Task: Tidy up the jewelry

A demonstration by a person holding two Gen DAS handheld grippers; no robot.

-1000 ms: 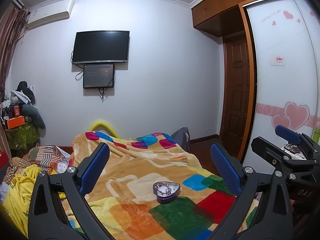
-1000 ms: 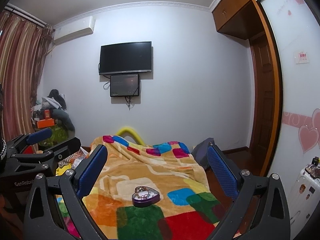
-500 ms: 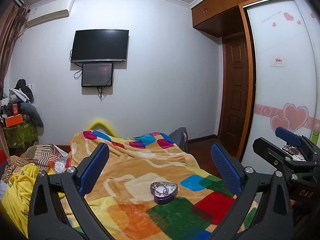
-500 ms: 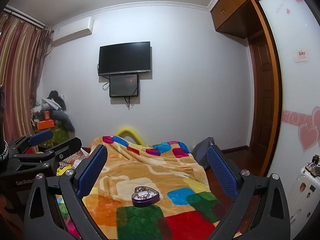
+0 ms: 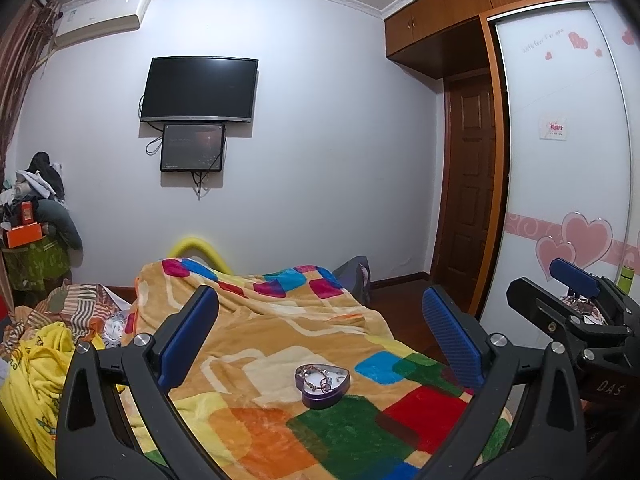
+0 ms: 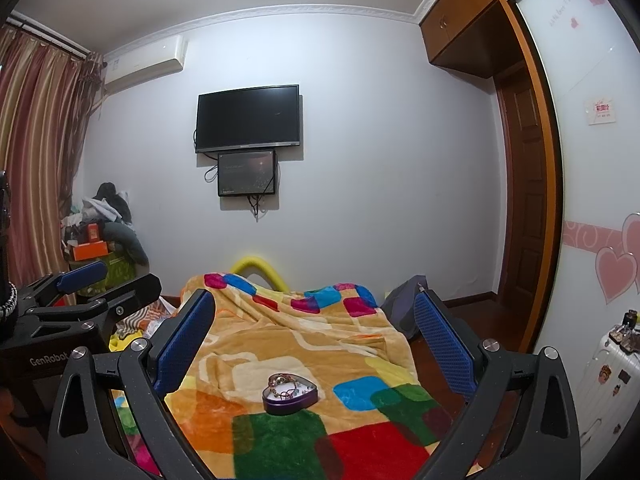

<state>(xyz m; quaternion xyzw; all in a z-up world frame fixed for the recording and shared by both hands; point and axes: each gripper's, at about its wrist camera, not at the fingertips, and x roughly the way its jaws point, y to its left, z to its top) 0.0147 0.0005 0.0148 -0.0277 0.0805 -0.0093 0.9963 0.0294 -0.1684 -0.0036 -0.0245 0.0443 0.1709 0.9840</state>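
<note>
A purple heart-shaped tin lies open on the colourful blanket, with a bracelet and other jewelry inside. It also shows in the right wrist view. My left gripper is open and empty, held above and short of the tin. My right gripper is open and empty, also above the tin. The right gripper shows at the right edge of the left wrist view. The left gripper shows at the left edge of the right wrist view.
The blanket covers a bed. Yellow and striped cloth is piled at the bed's left. A cluttered stand is in the far left corner. A wardrobe with heart decals and a wooden door stand on the right. A white suitcase is at right.
Both cameras have drifted slightly; the tin sits a little left and lower in the left wrist view. Both grippers stay open and empty.
</note>
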